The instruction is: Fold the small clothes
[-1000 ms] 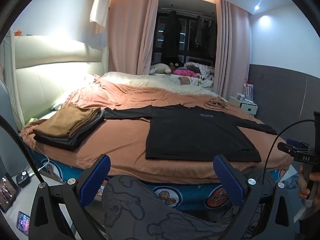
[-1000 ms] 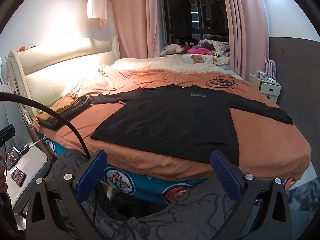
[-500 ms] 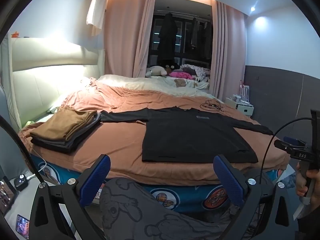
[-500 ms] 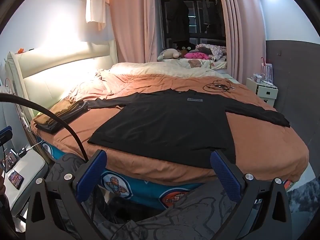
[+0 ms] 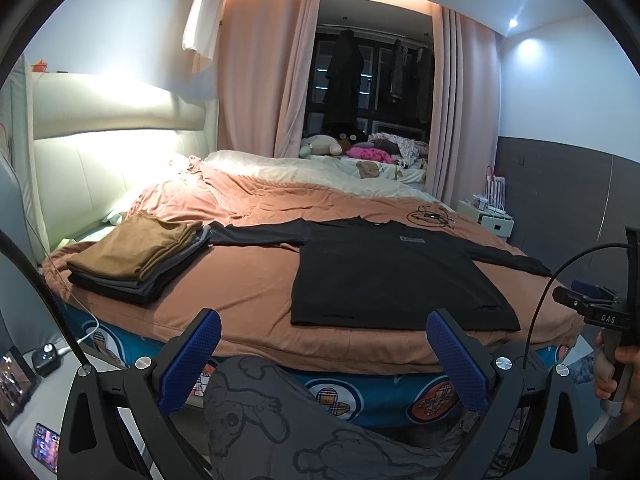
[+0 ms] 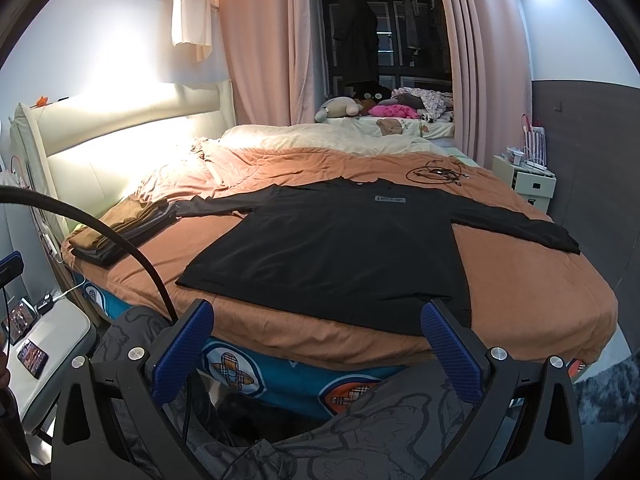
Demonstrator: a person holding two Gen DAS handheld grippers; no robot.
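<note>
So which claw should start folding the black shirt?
Probably the right claw. It is open and faces the shirt, whose near hem lies just past its tips. The left claw, also open, points more at bare blanket between the shirt and the folded pile.

Left wrist view: from off the near edge of the bed (image 5: 256, 292), low, facing the far window, set toward the left, pile of folded clothes (image 5: 136, 256) close by. Right wrist view: same edge, further right, angled slightly left. Shared by both: bed (image 6: 520, 280), black shirt (image 6: 340, 248), folded pile (image 6: 120, 232), curtains, nightstand.
</note>
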